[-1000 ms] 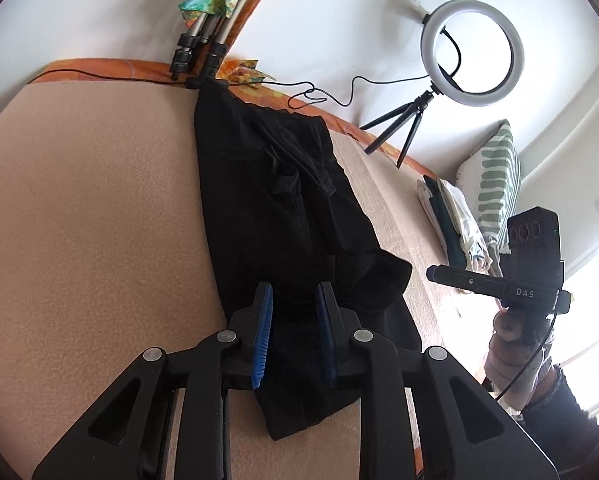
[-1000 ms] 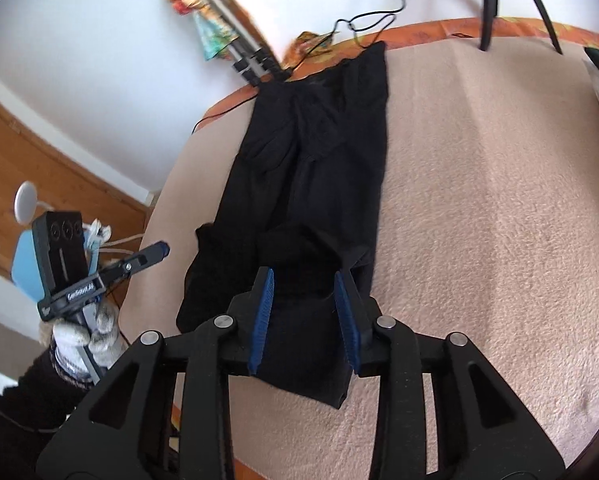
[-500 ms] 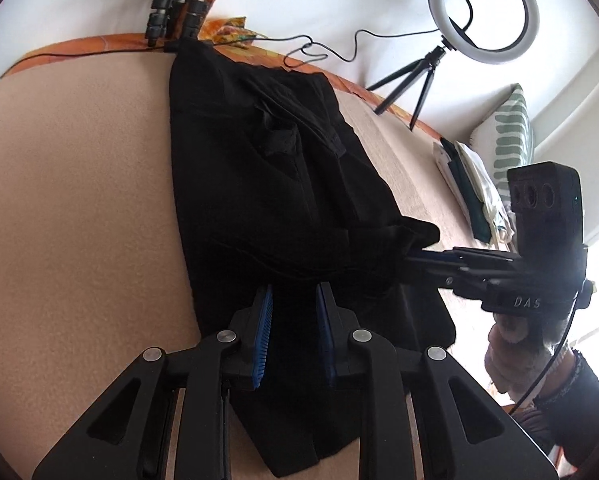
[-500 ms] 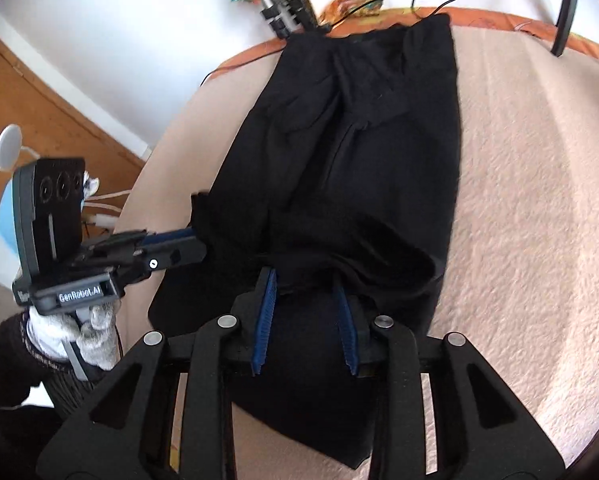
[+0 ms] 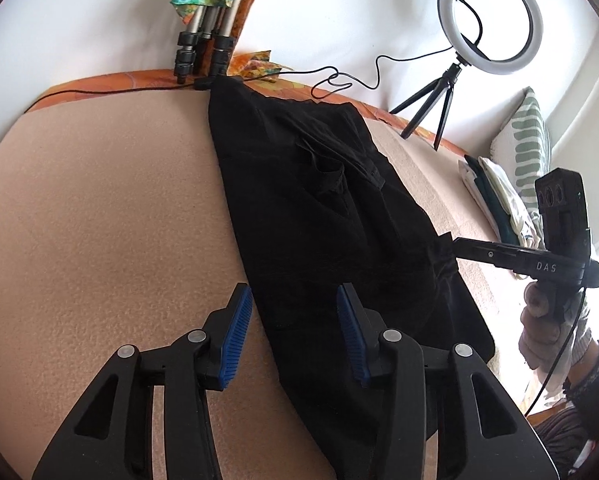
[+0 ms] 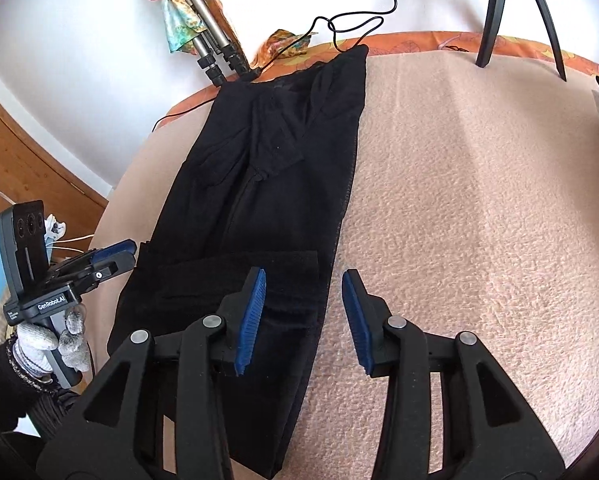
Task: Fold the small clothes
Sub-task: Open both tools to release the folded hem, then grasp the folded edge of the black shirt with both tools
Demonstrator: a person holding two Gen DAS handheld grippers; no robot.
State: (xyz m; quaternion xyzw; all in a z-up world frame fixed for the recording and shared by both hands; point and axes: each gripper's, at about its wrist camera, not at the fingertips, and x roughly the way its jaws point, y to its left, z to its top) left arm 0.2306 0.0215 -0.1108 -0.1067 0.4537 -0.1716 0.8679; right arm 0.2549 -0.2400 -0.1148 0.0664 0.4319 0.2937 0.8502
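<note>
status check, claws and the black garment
Both claws opening, left claw and right claw gripping nothing. Black garment flat, near end folded over. Nothing blocking.

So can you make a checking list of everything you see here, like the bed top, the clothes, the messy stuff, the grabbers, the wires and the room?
Surface: beige blanket, orange edge.
Job's things: black garment lying long, near end folded over.
Clutter: folded clothes, striped pillow.
Grippers: left gripper and right gripper opening, straddling the garment's edges, pads clear.
Cables: black cable along the far edge.
Surroundings: ring light on tripod, tripod legs, white wall.
</note>
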